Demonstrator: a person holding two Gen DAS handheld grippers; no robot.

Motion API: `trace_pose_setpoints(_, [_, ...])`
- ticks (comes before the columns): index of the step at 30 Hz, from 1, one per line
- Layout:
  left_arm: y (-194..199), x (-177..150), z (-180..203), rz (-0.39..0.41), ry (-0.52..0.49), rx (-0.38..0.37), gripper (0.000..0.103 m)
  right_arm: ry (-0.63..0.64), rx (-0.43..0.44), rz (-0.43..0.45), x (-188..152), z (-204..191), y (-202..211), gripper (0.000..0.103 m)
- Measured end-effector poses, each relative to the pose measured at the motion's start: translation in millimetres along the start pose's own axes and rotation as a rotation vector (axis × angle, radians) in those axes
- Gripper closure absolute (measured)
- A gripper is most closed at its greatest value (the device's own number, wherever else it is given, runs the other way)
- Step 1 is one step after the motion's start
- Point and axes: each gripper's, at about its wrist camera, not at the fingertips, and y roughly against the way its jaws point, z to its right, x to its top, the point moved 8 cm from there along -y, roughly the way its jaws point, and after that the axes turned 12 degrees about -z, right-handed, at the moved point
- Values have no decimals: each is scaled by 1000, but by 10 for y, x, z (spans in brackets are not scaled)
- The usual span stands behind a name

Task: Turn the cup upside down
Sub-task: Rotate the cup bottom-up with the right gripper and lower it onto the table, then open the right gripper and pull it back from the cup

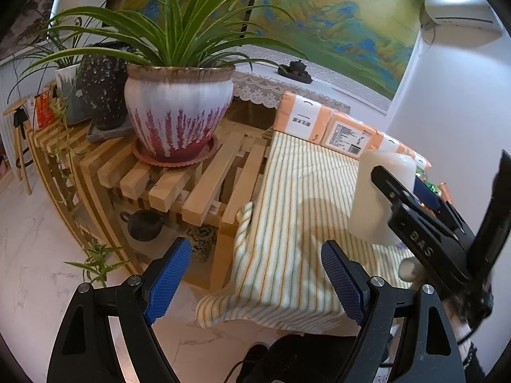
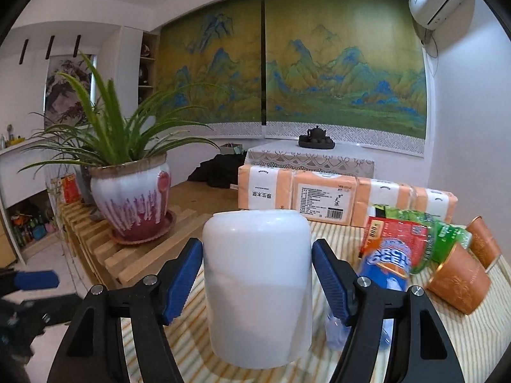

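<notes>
The right gripper [image 2: 257,282] had its blue pads clamped against both sides of the white cup [image 2: 258,287], which stood with its closed end up, its lower rim at the striped cloth [image 2: 463,344]. The left gripper [image 1: 255,282] hung with its jaws wide apart and nothing between them, left of the cup [image 1: 381,196], near the cloth's [image 1: 287,210] draped edge. Right of the cup lay snack packets [image 2: 402,242] and two copper-coloured cups [image 2: 460,282]. Farther off sat tissue packs [image 2: 322,196]; at far left, a potted plant [image 2: 131,198].
</notes>
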Motion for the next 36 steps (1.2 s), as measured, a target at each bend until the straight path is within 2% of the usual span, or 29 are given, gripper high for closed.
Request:
trace_pose_setpoints(5, [-18,-5,-50,-2,11,1,17,5,-6,-26,-78,14,-103,36])
trace_pose_setpoints(27, [53,-63,276,10,-62,-4,17,-17,-4,-94,-416,112,233,36])
trace_pose_setpoints(31, [66,-70,361,16,-87,4,17,-20,-3,-88,-421,139,310,28])
trace_pose_setpoints(36, [96,-65,457,29,-110,12,17,-49,4,-85,-423,229,437,28])
